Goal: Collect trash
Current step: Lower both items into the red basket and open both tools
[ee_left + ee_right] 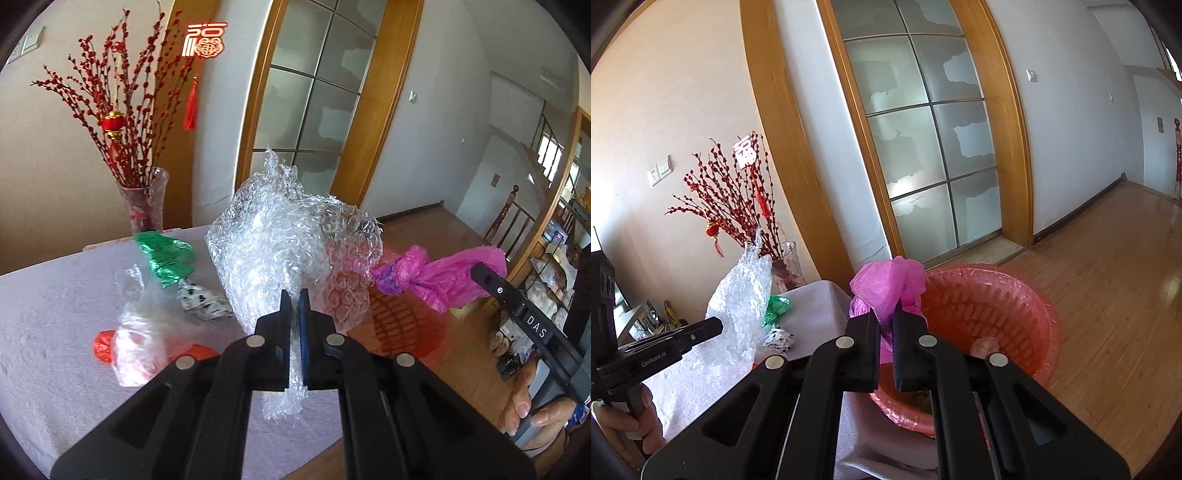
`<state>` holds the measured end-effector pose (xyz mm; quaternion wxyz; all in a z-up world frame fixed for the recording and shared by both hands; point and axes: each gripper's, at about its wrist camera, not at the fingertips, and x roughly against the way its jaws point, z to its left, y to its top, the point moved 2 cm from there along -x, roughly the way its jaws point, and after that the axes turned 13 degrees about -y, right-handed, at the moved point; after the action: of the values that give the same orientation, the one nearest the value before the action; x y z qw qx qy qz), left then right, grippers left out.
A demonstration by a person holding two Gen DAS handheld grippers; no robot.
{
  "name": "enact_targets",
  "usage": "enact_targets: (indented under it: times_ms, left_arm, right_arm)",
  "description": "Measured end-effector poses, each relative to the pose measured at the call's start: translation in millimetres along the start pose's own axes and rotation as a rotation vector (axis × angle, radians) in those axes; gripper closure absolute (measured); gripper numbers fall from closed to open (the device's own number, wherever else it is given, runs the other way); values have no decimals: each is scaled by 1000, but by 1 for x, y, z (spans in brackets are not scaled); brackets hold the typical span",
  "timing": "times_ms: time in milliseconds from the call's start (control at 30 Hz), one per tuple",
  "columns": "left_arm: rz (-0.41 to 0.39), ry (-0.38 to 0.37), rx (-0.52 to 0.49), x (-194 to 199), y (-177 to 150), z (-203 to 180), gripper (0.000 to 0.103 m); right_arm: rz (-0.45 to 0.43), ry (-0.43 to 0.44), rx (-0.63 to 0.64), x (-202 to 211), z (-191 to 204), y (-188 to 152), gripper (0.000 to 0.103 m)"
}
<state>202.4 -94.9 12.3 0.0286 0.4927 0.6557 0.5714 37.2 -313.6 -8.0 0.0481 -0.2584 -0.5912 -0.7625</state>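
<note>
My left gripper [294,295] is shut on a big crumpled sheet of clear bubble wrap [280,236] and holds it above the table's right edge; it also shows in the right wrist view [738,299]. My right gripper [885,314] is shut on a pink plastic bag [890,284], held over the near rim of the red-lined trash basket [1015,295]. The pink bag [436,277] and basket [406,325] also show in the left wrist view. On the table lie a green foil wrapper [166,254], a clear bag [144,332], a red scrap [103,345] and a black-and-white wrapper [203,301].
The table [55,332] has a pale cloth. A glass vase of red branches [144,206] stands at its far edge by the wall. The basket stands on a wooden floor [1108,295] right of the table. Shelves of clutter [554,280] stand at the far right.
</note>
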Motion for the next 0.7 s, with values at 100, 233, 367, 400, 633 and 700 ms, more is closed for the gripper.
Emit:
enact_targets:
  times_ms: [100,233,367,400,633,700]
  left_arm:
    - [15,-36,-9,-17,2,-13,97]
    - [32,-69,-33,-39,7,-23,97]
    - [48,-102,-46,-61,13,-34,97]
    - [53,-110,-48,-67,16,-37,97]
    - [77,-152,-48,-106,21,-57,97]
    - [83,-166,-43,-117,22,-61,97]
  right_arm:
    - [-7,-24,-20,-3,-13,2,98]
    - [-10,-57,-44,-9,-29,3,98]
    - [-7,-79,-73,-15,-45,1,98]
    - [-6,-83,-79,-17,-48,0,98]
    - [3,-107,-100,-35,-64,0,97]
    - [-3,-111,-104,-39,-67,2,97]
